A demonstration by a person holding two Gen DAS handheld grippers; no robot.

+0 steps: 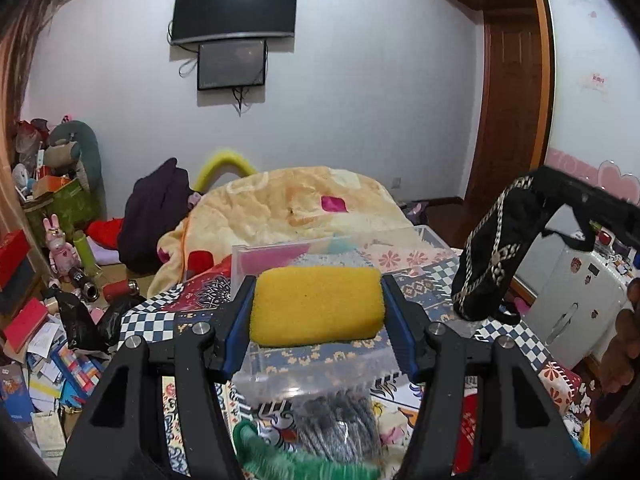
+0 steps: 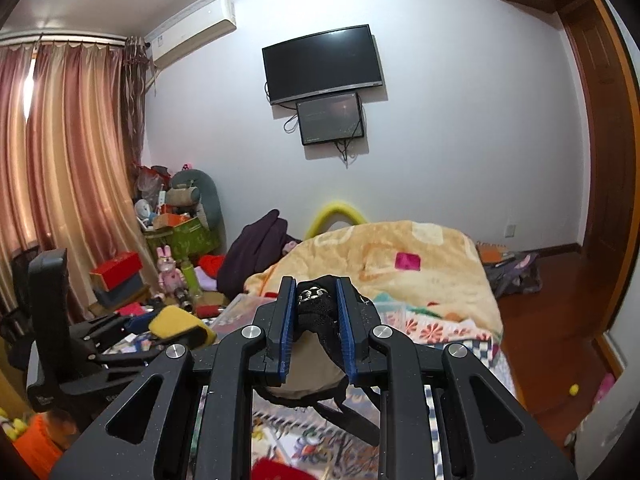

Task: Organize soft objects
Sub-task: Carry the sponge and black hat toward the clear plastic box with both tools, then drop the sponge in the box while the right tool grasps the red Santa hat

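My left gripper (image 1: 318, 304) is shut on a yellow sponge (image 1: 316, 306) and holds it above a clear plastic box (image 1: 320, 376) on the patterned bed. The sponge and left gripper also show at the left of the right wrist view (image 2: 176, 326). My right gripper (image 2: 316, 312) is shut on a black embroidered fabric piece (image 2: 316, 306) with dangling straps. In the left wrist view that black piece (image 1: 492, 252) hangs from the right gripper at the right, above the bed. A grey knit item (image 1: 336, 428) lies under the box's near side.
A peach blanket (image 1: 292, 208) is heaped at the far end of the bed. A green fuzzy item (image 1: 280, 456) lies at the near edge. Clutter of boxes and toys (image 1: 52, 248) fills the floor at the left. A white cabinet (image 1: 576, 292) stands at the right.
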